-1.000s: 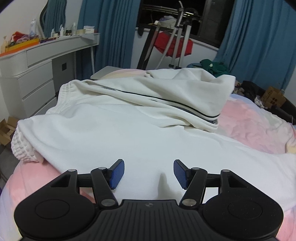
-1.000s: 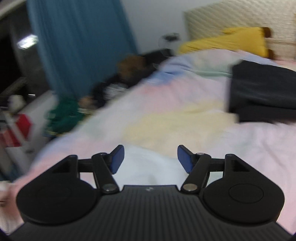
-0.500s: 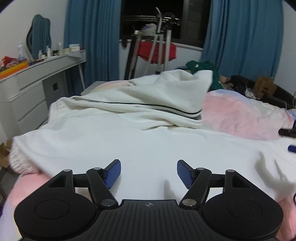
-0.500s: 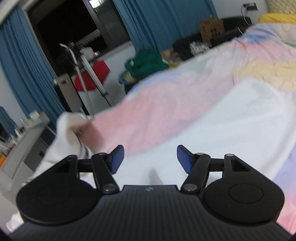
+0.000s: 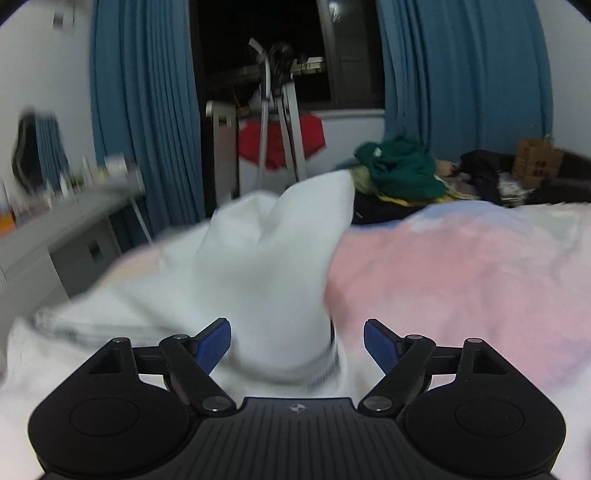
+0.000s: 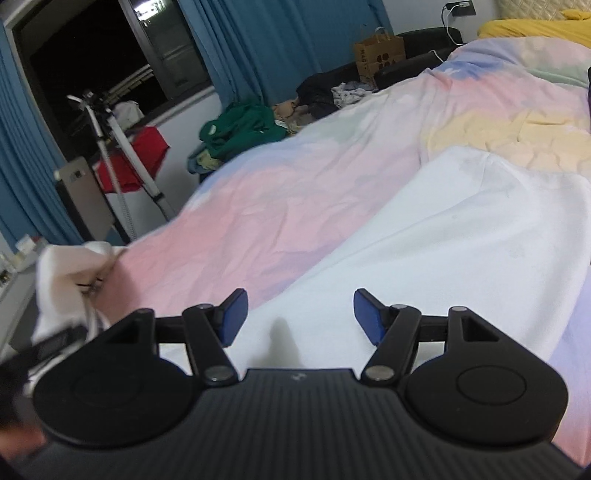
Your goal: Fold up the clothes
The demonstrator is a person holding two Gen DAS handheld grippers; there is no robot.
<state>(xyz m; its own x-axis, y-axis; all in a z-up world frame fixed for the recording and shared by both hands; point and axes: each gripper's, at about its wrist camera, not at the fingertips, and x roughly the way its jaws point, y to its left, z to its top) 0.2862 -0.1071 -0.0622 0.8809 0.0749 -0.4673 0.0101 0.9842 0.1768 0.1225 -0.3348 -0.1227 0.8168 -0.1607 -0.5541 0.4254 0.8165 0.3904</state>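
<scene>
A white garment with a thin dark stripe (image 5: 266,266) lies bunched on the pastel bedspread (image 5: 461,266). In the left wrist view its raised fold stands right in front of my left gripper (image 5: 297,345), which is open, its blue pads on either side of the cloth's edge without closing on it. In the right wrist view a flat white part of the garment (image 6: 461,236) spreads under and ahead of my right gripper (image 6: 299,314), which is open and empty just above it. The bunched end (image 6: 70,280) shows at far left.
A grey dresser (image 5: 55,236) stands left of the bed. A drying rack with a red cloth (image 5: 280,140) and a green clothes pile (image 5: 399,173) sit by the blue curtains (image 5: 140,122). A paper bag (image 6: 380,57) and a yellow pillow (image 6: 535,27) lie beyond the bed.
My left gripper has moved forward and right, close up to the bunched fold, with motion blur. My right gripper has shifted slightly over the flat white cloth. Both stay open.
</scene>
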